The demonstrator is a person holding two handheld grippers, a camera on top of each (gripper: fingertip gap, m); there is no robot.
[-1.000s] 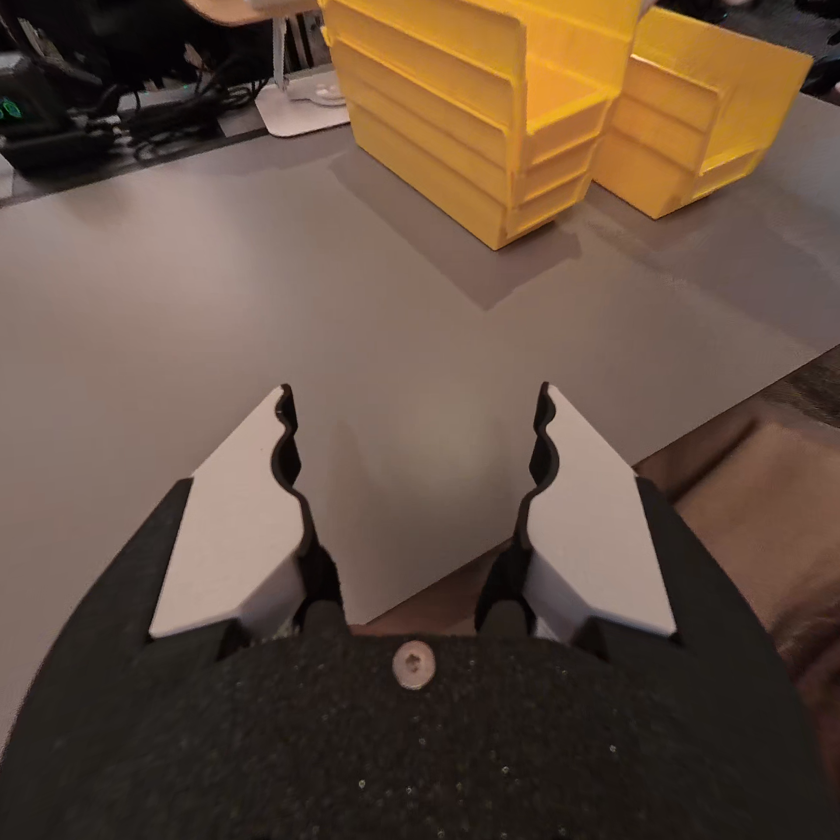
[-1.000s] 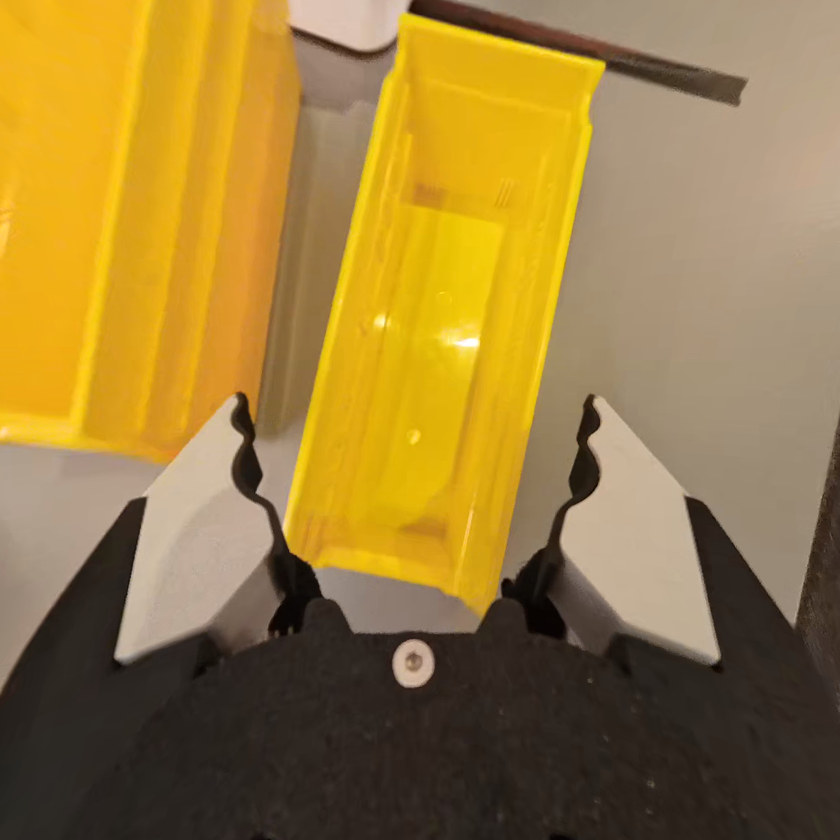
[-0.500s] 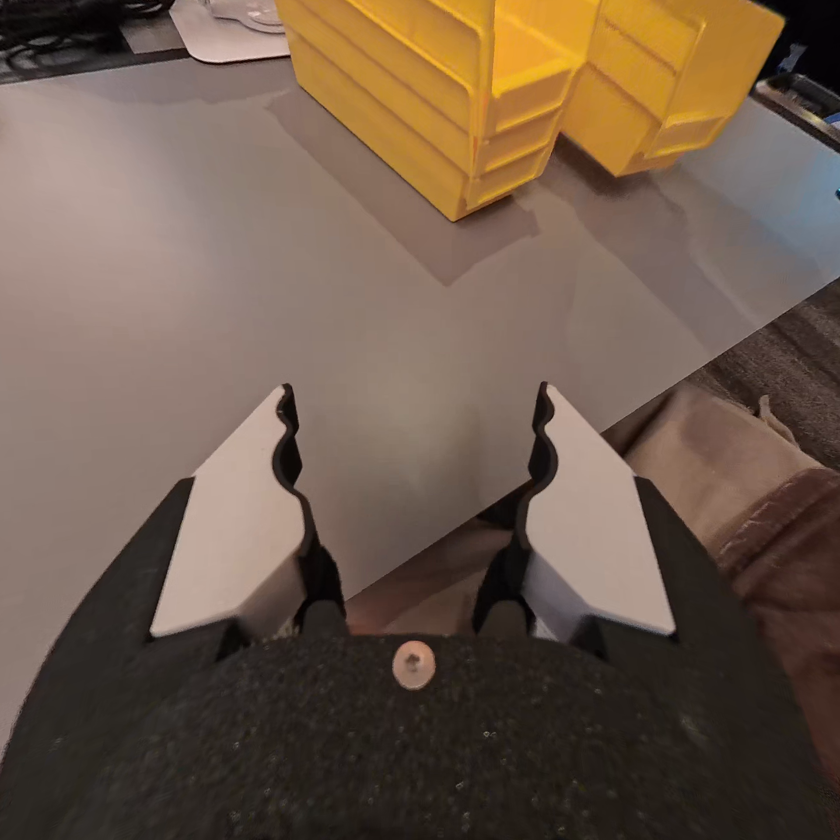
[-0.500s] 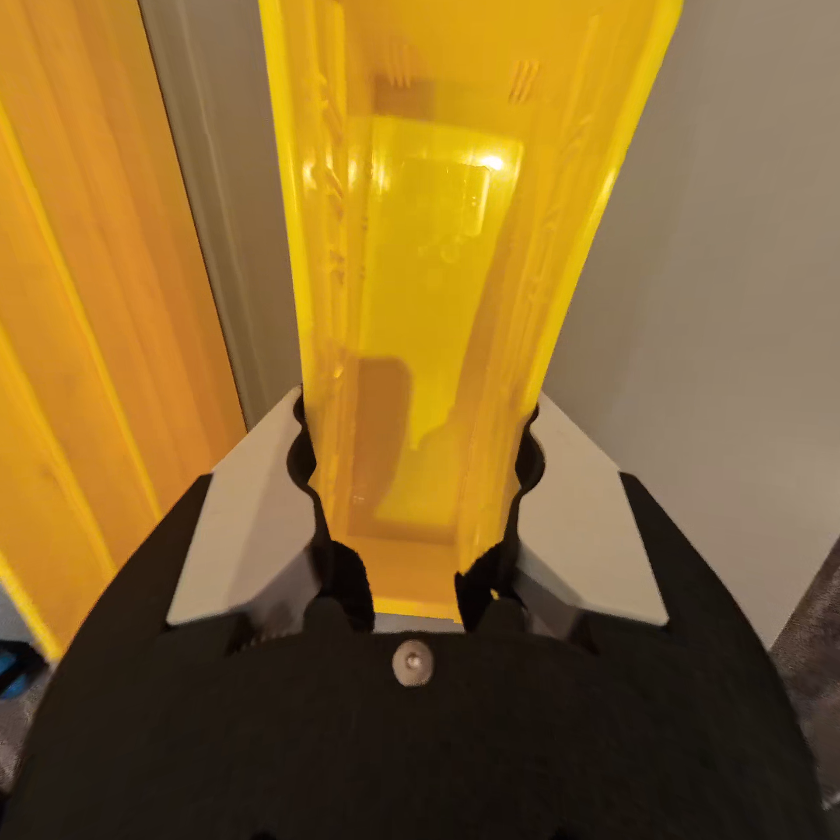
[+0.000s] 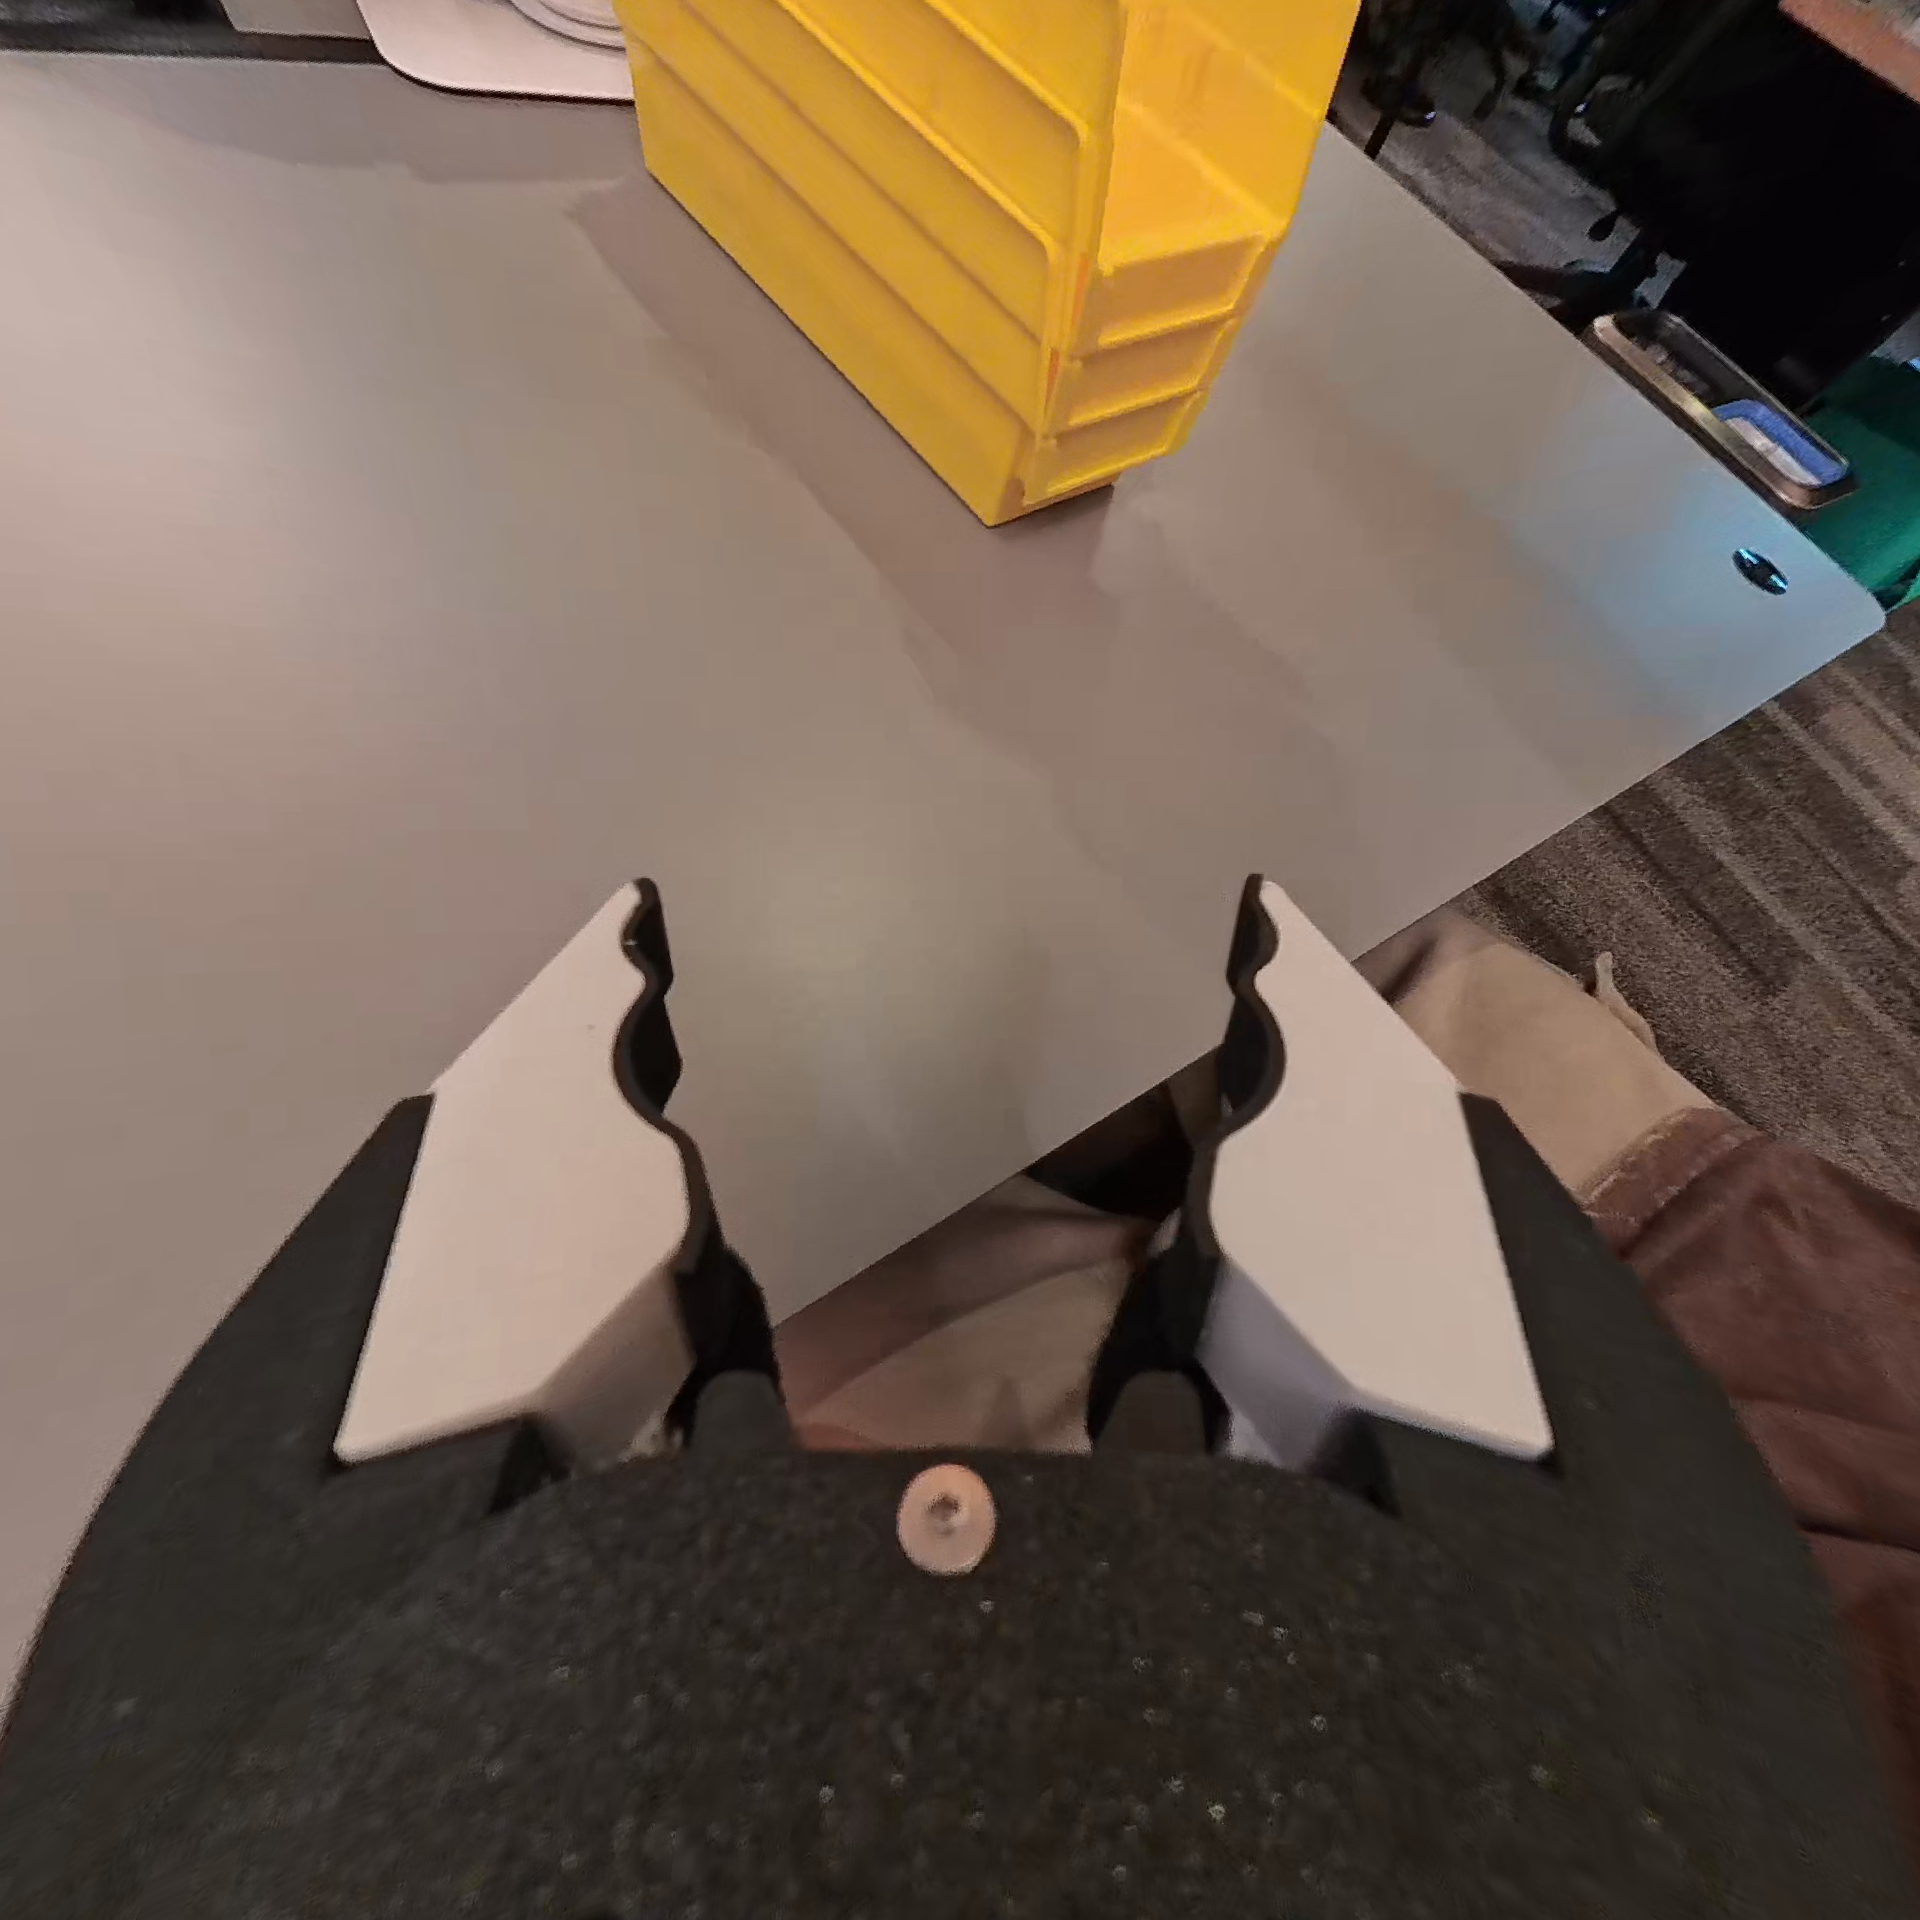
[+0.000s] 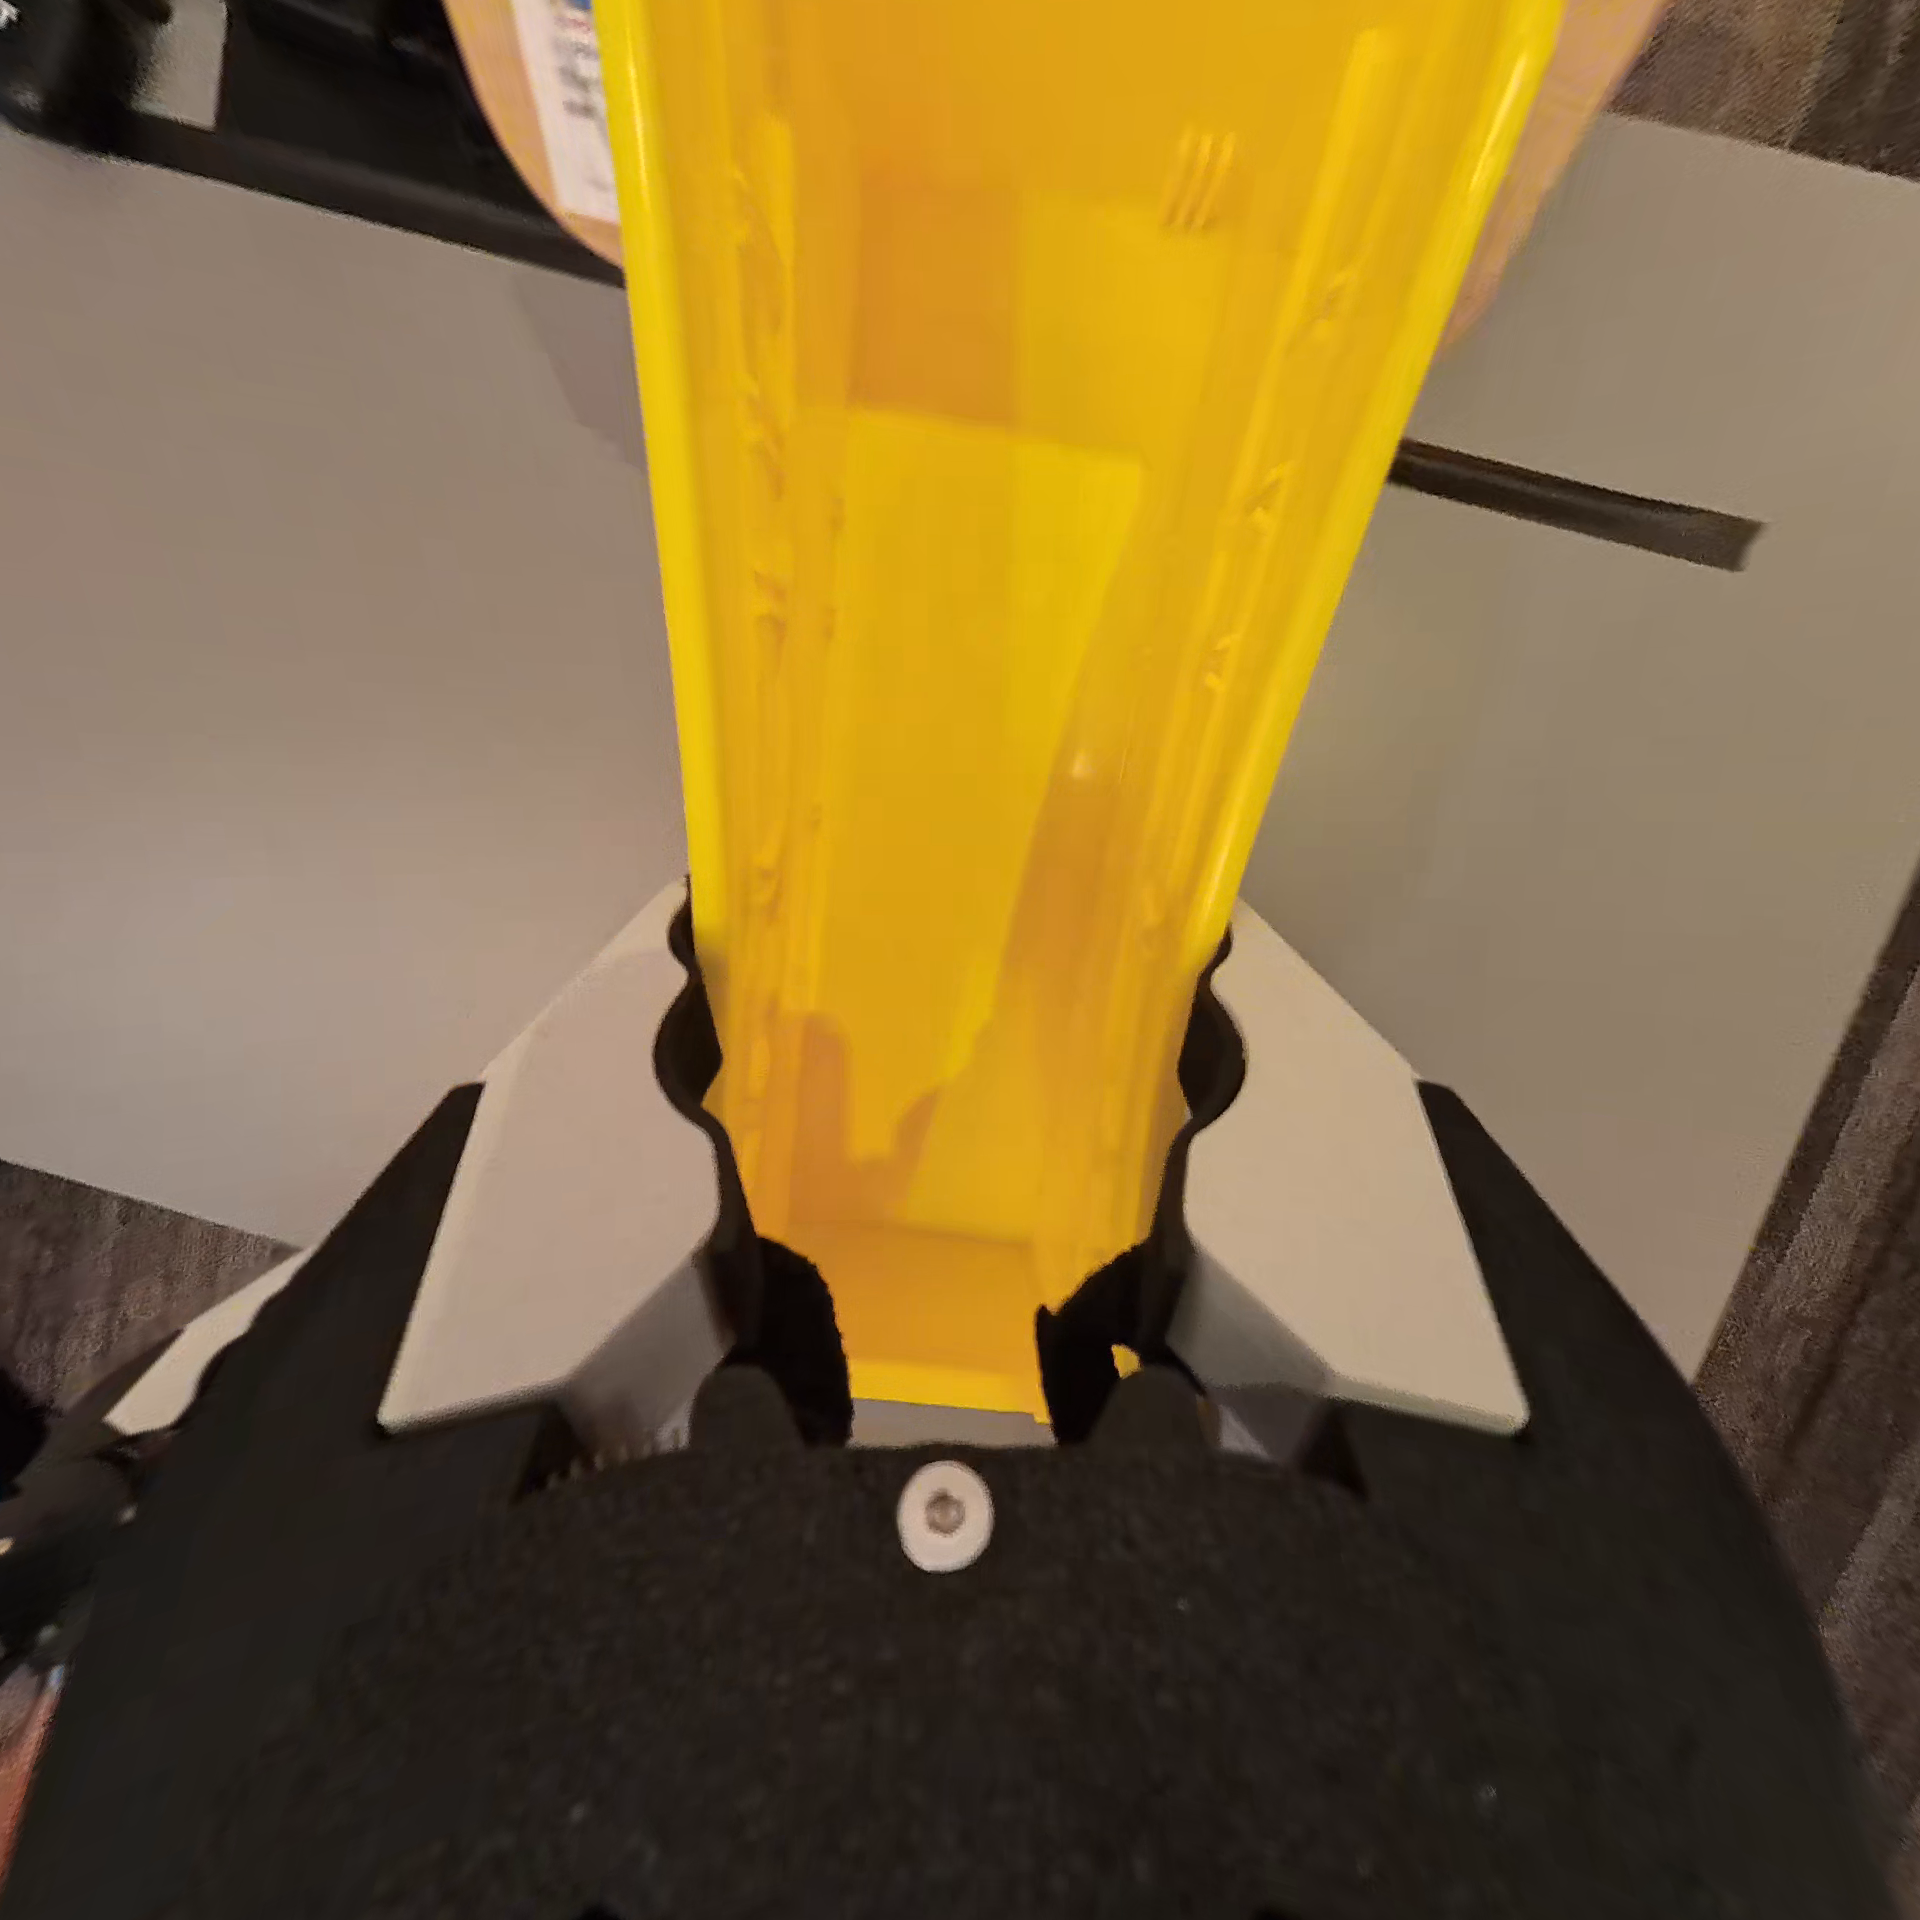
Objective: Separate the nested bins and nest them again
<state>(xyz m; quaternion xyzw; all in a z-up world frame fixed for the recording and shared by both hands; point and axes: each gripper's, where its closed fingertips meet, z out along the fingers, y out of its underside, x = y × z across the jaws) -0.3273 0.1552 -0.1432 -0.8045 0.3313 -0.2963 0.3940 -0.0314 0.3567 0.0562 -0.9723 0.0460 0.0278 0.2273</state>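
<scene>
Right claw [image 6: 951, 935] clamps glossy yellow bin [image 6: 997, 582]

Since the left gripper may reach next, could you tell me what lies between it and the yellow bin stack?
Nothing: in the left wrist view, only bare grey table separates the open left gripper from the bin stack.

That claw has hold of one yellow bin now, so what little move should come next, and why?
Probably carry the single bin, clamped in the right claw, over the nested stack and lower it in. The left claw is open and empty.
</scene>
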